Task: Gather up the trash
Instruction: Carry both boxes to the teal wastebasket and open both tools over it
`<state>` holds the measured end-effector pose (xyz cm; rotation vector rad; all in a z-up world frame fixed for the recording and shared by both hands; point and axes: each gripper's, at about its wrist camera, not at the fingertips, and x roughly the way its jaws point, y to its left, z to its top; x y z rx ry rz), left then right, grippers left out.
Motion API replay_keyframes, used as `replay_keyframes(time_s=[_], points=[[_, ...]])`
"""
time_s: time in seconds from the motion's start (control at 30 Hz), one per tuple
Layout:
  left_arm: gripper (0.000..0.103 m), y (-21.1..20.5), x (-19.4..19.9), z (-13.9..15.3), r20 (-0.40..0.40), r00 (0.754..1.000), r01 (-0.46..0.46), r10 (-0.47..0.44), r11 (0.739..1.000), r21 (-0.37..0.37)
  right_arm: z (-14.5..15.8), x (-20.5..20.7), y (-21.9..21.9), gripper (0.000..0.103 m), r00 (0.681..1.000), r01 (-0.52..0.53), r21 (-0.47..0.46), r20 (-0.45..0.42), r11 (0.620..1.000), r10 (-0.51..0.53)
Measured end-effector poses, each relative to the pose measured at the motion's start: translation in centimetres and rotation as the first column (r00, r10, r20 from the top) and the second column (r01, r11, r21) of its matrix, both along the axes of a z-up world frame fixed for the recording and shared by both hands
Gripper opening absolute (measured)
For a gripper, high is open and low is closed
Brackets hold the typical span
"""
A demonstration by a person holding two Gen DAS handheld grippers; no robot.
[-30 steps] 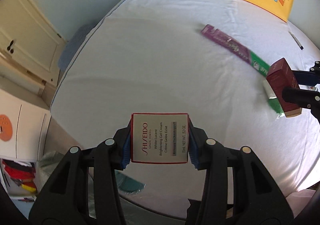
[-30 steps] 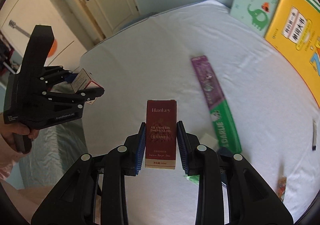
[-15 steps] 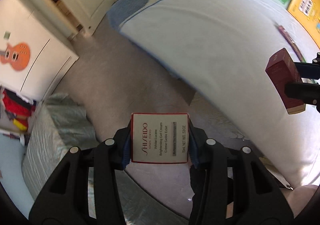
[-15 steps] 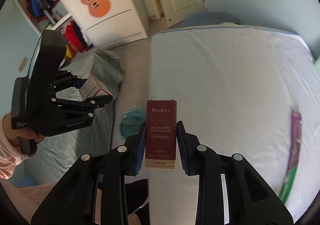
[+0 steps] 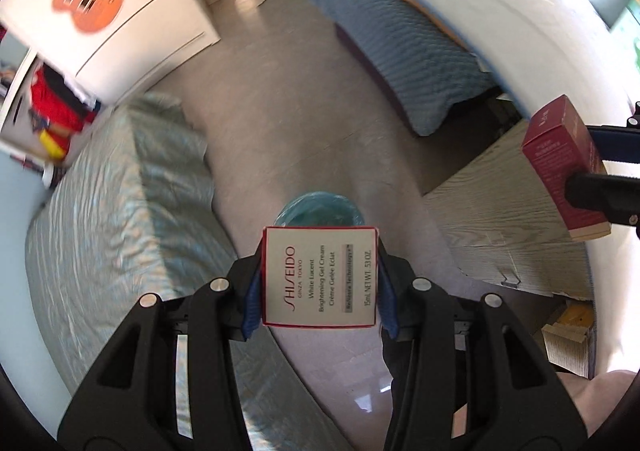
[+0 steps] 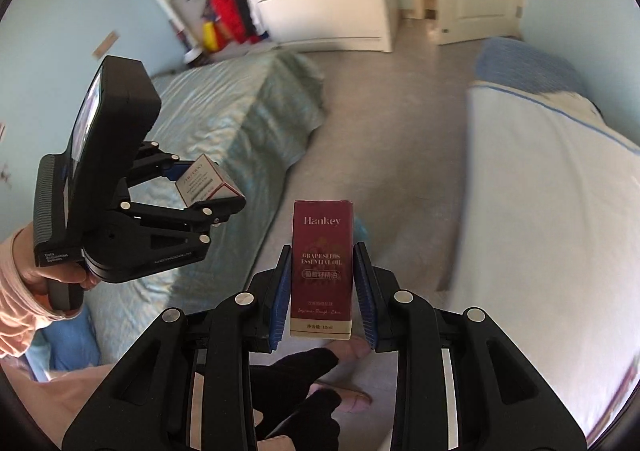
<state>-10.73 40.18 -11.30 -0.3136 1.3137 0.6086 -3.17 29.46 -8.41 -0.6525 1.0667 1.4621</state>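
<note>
Left wrist view, left to right: a bed with a grey-green cover (image 5: 120,219) fills the left side; bare floor (image 5: 280,91) runs up the middle; a blue-lined bin (image 5: 319,207) stands on the floor, its rim peeking just above the white box (image 5: 320,277). The left gripper (image 5: 319,279) is clamped on this box, blue pads (image 5: 251,291) pressed to its two side faces, label toward the camera. Held that way the box hangs almost over the bin mouth, probably lined up for a drop. At the right edge the red box (image 5: 560,159) shows, pinched in the right gripper (image 5: 592,171), above a wooden panel (image 5: 508,219) and beside the white bed (image 5: 540,27).

Right wrist view, left to right: the left gripper (image 6: 208,187) is held aloft in a hand (image 6: 52,275), the white box (image 6: 208,181) tilted in its grip over the green bed (image 6: 224,123). Centre, the right gripper (image 6: 322,279) grips the red box (image 6: 322,267) upright by its long sides, pads flat on both. A sliver of the bin's blue liner (image 6: 360,231) shows just behind it. White bed (image 6: 552,231) to the right.

Both pieces of trash are off the beds and in the air, so this looks like the carry stage. Bin is nearer the left load; right one likely needs a further reach. Bin mouth is mostly hidden in both views, so alignment is uncertain.
</note>
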Motion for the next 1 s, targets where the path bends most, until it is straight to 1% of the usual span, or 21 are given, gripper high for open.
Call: replay_keyframes(time_s=[0.13, 0.23, 0.37, 0.67, 0.73, 0.77, 0.8, 0.83, 0.87, 0.97, 1.0], points=[[0.043, 1.9, -2.1, -0.5, -0.004, 0.998, -0.067, 0.067, 0.998, -0.014, -0.3, -2.3, 2.3, 0.031, 0.997, -0.077, -0.013, -0.003, 0.997, 0.077], [0.043, 2.7, -3.5, -0.7, -0.006, 0.995, -0.101, 0.101, 0.995, -0.02, -0.7, -3.6, 4.5, 0.031, 0.992, -0.128, -0.022, -0.001, 0.992, 0.128], [0.043, 4.0, -5.0, -1.0, -0.008, 0.99, -0.141, 0.141, 0.989, -0.031, -1.0, -5.2, 6.3, 0.031, 0.984, -0.176, -0.027, -0.003, 0.984, 0.176], [0.043, 5.6, -6.3, -1.9, -0.007, 0.982, -0.187, 0.187, 0.981, -0.059, -1.6, -6.9, 8.7, 0.031, 0.97, -0.244, -0.043, -0.009, 0.969, 0.244], [0.044, 5.9, -6.3, -2.1, -0.011, 0.982, -0.188, 0.188, 0.98, -0.065, -1.5, -7.0, 9.1, 0.035, 0.968, -0.252, -0.037, -0.006, 0.967, 0.252], [0.055, 6.0, -6.3, -2.2, -0.018, 0.982, -0.19, 0.189, 0.98, -0.061, -1.5, -6.9, 9.1, 0.04, 0.967, -0.254, -0.033, -0.011, 0.967, 0.254], [0.066, 6.2, -6.3, -2.3, -0.024, 0.98, -0.198, 0.197, 0.979, -0.046, -1.4, -6.8, 9.3, 0.056, 0.968, -0.251, -0.026, -0.014, 0.968, 0.251], [0.066, 6.4, -6.2, -2.3, -0.022, 0.979, -0.203, 0.202, 0.979, -0.035, -1.1, -6.6, 9.2, 0.062, 0.968, -0.25, -0.017, -0.006, 0.968, 0.25], [0.066, 6.5, -6.2, -2.3, -0.024, 0.979, -0.204, 0.203, 0.978, -0.039, -1.0, -6.6, 9.3, 0.062, 0.967, -0.253, -0.011, 0.0, 0.967, 0.253], [0.075, 6.8, -6.3, -2.5, -0.032, 0.976, -0.214, 0.213, 0.976, -0.027, -0.5, -5.9, 9.4, 0.063, 0.971, -0.24, 0.003, 0.002, 0.971, 0.24], [0.075, 6.8, -6.3, -2.4, -0.029, 0.977, -0.213, 0.212, 0.977, -0.026, -0.4, -5.6, 9.3, 0.063, 0.972, -0.234, 0.004, 0.002, 0.972, 0.234]])
